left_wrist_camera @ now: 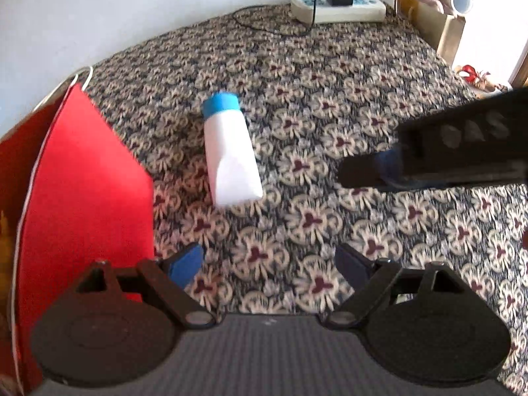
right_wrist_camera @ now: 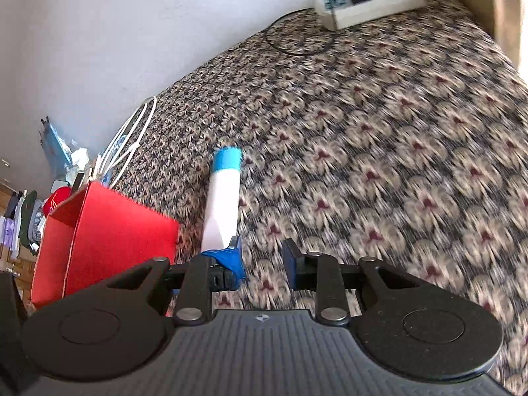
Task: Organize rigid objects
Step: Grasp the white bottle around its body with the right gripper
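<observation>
One tube (left_wrist_camera: 231, 155) beyond open tongs (left_wrist_camera: 269, 264)

**Patterned surface and its load**

Surface (left_wrist_camera: 313, 198): covered in a floral print of beige, dark blue and maroon.
- White tube (left_wrist_camera: 231, 151), blue cap: lying flat, centre frame.
- Red paper bag (left_wrist_camera: 89, 178), white cord handles: standing, left edge.
- White power strip (left_wrist_camera: 336, 8), black adapter plugged in: top, by the wall.
</observation>
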Motion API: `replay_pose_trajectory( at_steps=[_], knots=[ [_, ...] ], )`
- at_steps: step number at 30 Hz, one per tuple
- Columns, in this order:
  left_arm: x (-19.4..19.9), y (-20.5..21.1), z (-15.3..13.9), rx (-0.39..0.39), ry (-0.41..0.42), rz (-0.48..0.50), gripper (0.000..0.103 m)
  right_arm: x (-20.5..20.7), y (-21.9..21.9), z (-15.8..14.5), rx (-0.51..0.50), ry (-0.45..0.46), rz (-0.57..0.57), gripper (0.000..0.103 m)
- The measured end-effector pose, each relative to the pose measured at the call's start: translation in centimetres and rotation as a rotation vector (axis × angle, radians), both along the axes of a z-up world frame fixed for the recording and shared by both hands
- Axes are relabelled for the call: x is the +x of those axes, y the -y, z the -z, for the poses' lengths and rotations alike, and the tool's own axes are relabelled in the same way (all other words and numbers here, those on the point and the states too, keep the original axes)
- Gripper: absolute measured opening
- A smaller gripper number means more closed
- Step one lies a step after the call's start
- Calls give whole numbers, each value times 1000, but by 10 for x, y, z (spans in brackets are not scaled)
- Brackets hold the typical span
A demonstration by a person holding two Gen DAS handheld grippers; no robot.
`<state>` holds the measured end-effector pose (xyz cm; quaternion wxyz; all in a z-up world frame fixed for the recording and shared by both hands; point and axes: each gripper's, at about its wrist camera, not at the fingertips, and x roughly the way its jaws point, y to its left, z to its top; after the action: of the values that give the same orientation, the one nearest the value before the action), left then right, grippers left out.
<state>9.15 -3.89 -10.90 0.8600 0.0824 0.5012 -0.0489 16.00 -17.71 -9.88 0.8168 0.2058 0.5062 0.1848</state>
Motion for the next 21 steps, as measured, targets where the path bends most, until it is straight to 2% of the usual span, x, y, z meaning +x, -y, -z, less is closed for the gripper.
replay_pose_trajectory(
  at_steps=[8,11,16,20,21],
  knots=[
    [27,-13,10,-55,30,-15,88,65,-29,13,-35,22,-28,10],
    [30,-16,15,-54,35,-15,88,83,-44,17,-40,41,-43,10],
    [34,-23,19,-100,24,-10,88,101,-67,18,-57,118,-90,10],
    [36,-30,21,-120,16,-20,79,109,-76,21,-48,164,-124,10],
    [37,-32,22,-129,10,-17,81,111,-77,22,-32,157,-132,10]
  ],
)
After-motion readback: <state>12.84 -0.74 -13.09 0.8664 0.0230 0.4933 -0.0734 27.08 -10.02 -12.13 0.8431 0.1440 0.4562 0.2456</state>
